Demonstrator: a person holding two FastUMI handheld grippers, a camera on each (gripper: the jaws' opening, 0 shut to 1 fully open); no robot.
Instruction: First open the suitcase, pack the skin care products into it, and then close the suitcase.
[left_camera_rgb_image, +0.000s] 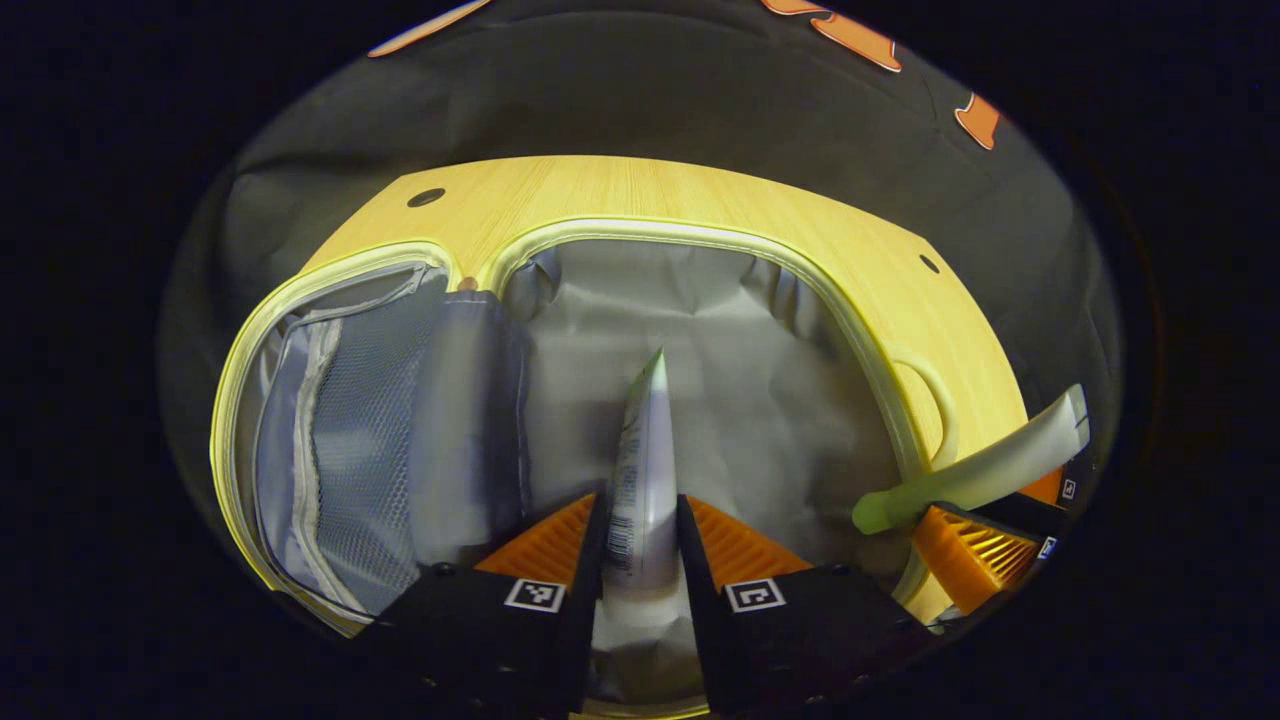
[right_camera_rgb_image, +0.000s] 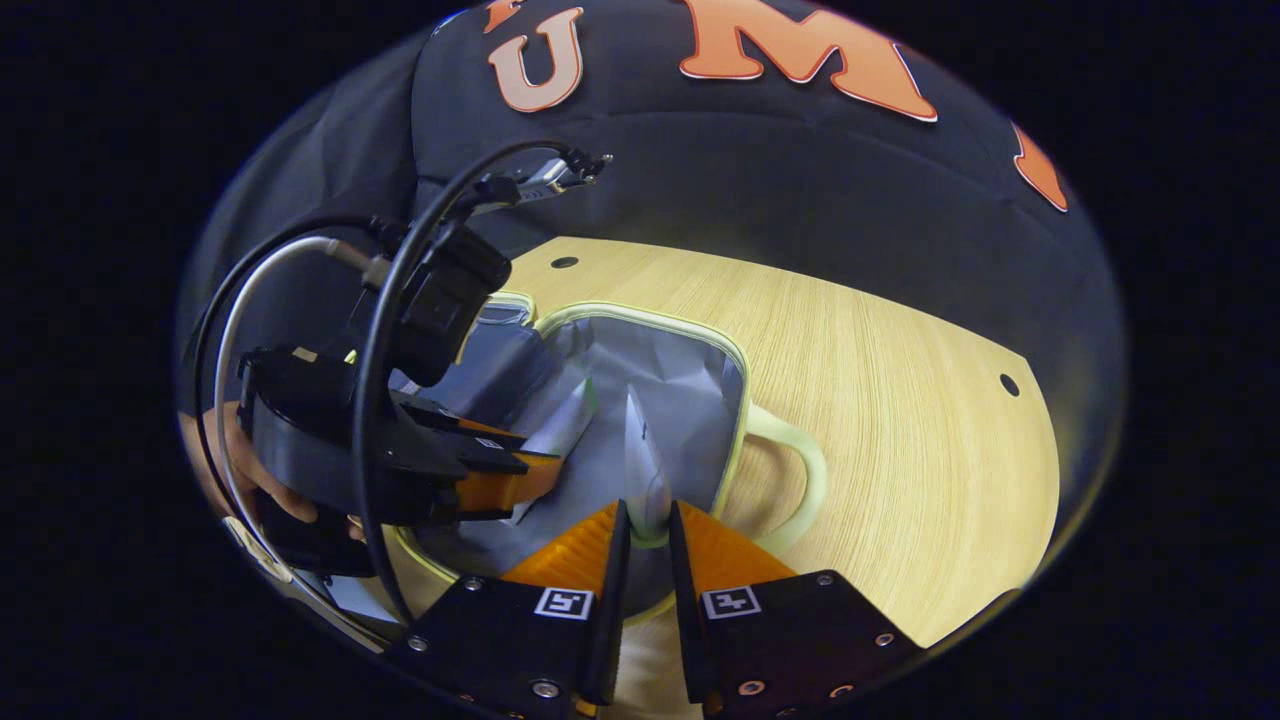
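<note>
Packing step: both grippers, left gripper (left_camera_rgb_image: 642, 545) and right gripper (right_camera_rgb_image: 641, 535), each pinch 1 tube, the white tube (left_camera_rgb_image: 643, 470) and the green-capped tube (right_camera_rgb_image: 645, 470), over the open suitcase (left_camera_rgb_image: 700, 330), whose lining (right_camera_rgb_image: 670, 390) awaits both; next, lower and release.

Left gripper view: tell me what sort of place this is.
Probably a staged recording booth, not a home: a bare wooden table ringed by black cloth, with only an open suitcase and held skincare tubes.

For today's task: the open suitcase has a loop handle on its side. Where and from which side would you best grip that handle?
Grip the handle at the middle of its outer curve, coming from above on the table side. It lies flat, bowing away from the suitcase rim, and the gap inside the loop probably leaves room for one finger.
</note>
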